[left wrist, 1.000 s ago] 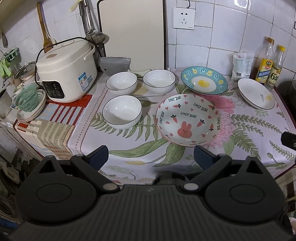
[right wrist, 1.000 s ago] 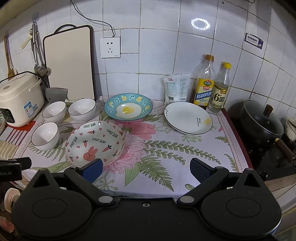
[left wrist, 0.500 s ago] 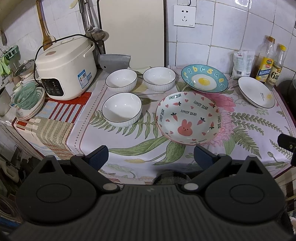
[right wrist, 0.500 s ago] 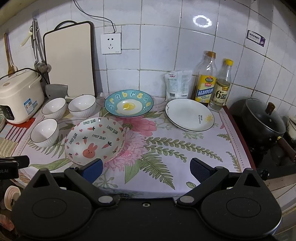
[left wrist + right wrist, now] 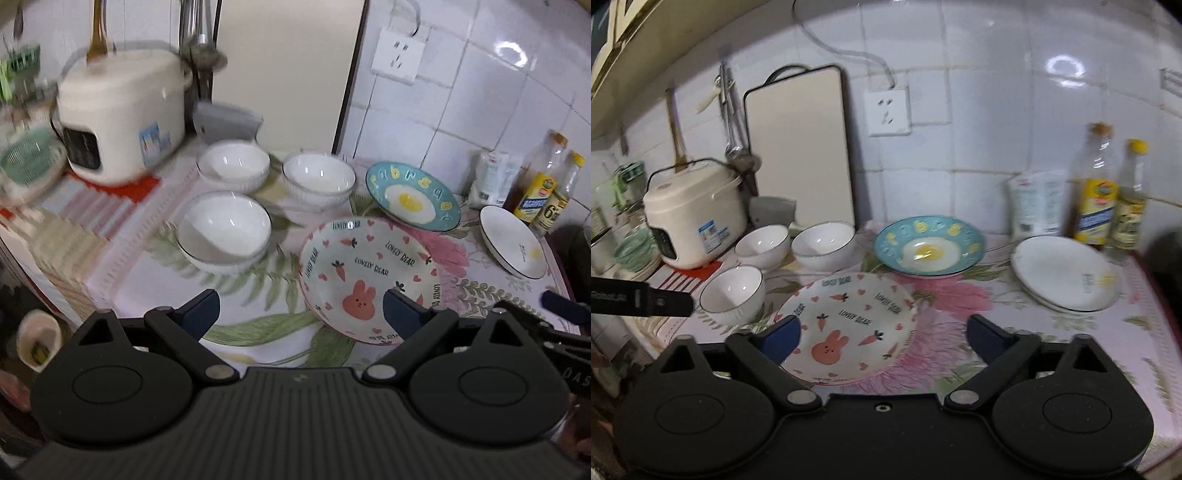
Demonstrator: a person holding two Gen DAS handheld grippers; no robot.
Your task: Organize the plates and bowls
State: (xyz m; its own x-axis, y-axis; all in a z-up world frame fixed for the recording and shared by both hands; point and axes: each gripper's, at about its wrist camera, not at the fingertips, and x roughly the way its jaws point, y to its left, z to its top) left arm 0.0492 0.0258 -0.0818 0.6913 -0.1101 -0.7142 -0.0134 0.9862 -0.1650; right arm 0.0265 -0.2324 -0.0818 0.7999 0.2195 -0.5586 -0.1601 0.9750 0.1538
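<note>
Black pot only in left view.

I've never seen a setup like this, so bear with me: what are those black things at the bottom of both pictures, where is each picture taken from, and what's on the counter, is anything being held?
The black shapes are handheld two-finger grippers; a person carries one in each hand, and each has a wide-angle camera looking forward along its fingers. One picture comes from the left gripper, the other from the right gripper. Both are open and hold nothing.

They look at a kitchen counter under a flowered cloth. On it sit three white bowls, a pink rabbit plate, a blue egg plate and a white plate. A rice cooker stands at the left, two bottles at the right, and a cutting board leans on the tiled wall.

The pictures are somewhat blurred.
</note>
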